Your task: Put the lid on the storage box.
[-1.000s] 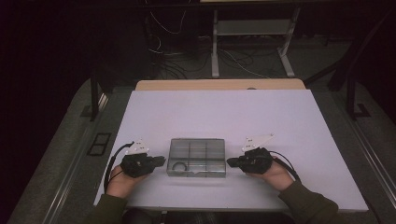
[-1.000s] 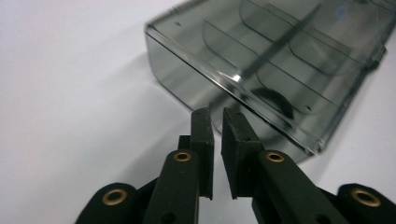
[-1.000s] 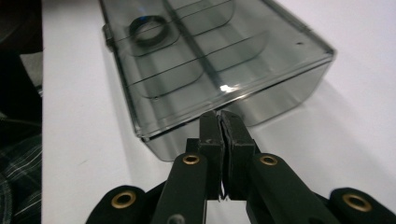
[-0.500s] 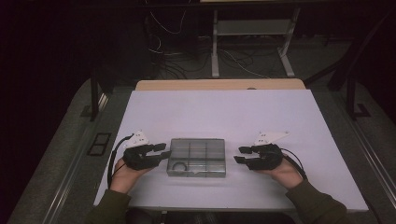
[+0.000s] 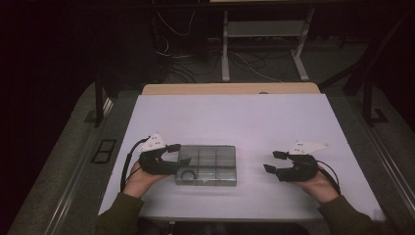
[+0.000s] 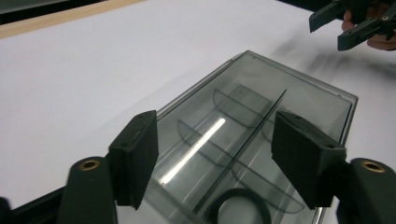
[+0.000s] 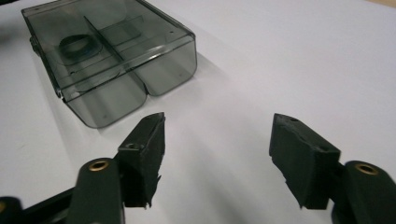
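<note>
A smoky clear plastic box (image 5: 208, 164) with a lid and inner dividers lies flat on the white table (image 5: 235, 117), near its front edge. A dark ring (image 5: 187, 174) sits in a front left compartment. My left gripper (image 5: 178, 153) is at the box's left end. Its jaws have just been opening and stand open over the box (image 6: 252, 107) and ring (image 6: 238, 205), with the pads off it. My right gripper (image 5: 272, 161) is off to the right, apart from the box (image 7: 112, 51). Its jaws have just been opening too, with only bare table between them.
A wooden strip (image 5: 230, 88) runs along the table's far edge. Beyond it are white desk legs (image 5: 225, 49) and loose cables on a dark floor. Bare white table stretches behind the box and between it and the right gripper.
Both grippers have let go of the box's ends and opened. The right one has drawn away to the right. The left one has stayed at the box's left end. The box has not moved.
</note>
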